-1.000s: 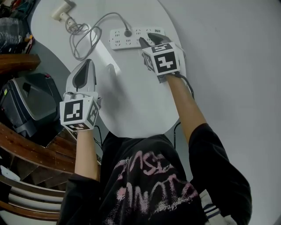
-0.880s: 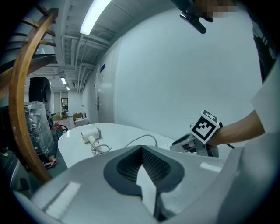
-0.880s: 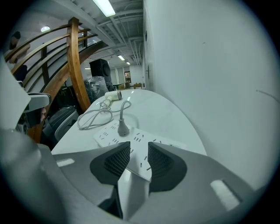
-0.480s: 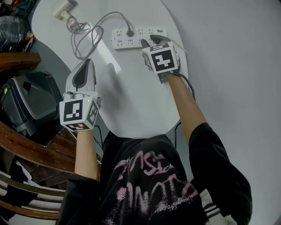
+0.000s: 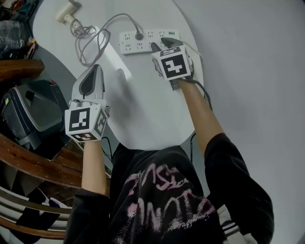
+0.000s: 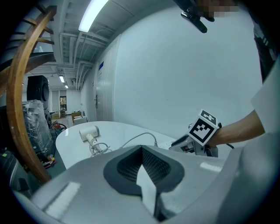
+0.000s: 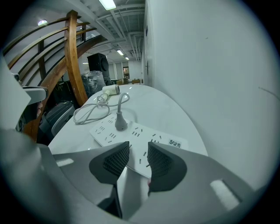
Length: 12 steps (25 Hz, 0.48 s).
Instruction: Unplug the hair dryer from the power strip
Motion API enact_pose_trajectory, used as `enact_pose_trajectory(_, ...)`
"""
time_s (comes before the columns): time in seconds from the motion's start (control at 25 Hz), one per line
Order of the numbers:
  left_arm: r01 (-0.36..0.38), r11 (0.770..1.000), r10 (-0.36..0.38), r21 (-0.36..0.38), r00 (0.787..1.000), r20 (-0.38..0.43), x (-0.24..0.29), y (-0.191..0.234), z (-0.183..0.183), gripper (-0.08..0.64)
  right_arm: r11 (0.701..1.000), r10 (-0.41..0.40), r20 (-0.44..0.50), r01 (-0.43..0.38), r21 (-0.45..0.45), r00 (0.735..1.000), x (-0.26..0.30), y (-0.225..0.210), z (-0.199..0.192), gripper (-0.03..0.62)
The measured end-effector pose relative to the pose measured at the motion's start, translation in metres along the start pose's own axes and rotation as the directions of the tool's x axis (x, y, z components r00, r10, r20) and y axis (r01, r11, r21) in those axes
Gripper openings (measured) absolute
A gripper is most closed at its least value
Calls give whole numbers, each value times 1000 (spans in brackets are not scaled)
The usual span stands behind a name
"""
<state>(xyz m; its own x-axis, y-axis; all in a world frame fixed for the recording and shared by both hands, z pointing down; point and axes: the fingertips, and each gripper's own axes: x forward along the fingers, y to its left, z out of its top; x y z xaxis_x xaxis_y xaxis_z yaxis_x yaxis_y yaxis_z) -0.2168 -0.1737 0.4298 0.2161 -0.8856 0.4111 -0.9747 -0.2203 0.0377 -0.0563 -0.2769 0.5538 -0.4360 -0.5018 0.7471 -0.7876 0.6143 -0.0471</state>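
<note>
On the white table (image 5: 143,109) the strip (image 5: 128,46) lies flat near the far edge, its long axis running left to right across us. Our right gripper (image 5: 158,44) hangs just over the strip's right half, jaws a narrow gap apart and holding nothing. Our left gripper (image 5: 94,69) sits well back by the table's left edge, jaws together and empty. The dryer (image 5: 66,12) lies far left, its cord (image 5: 90,45) looped loosely beside it. The plug (image 7: 120,122) stands upright in a socket left of the right gripper, cord leaving its top. We judge it small, rigid and snug. The light strip may lift with it, so we should pinch the plug's body, not the soft cord, and pull straight up
</note>
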Motion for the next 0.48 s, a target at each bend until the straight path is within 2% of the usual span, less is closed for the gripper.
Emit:
enact_pose_trajectory(0.36,89,995,-86,47,994,-63,28,-14,-2,2,1000,1,-3,-1,4,1000,1,1,1,149)
enact_pose_trajectory(0.48,128,988,-121,85,989,-88,43,-22,1,54,1000,4,-3,-4,6,1000,1,1,1,149)
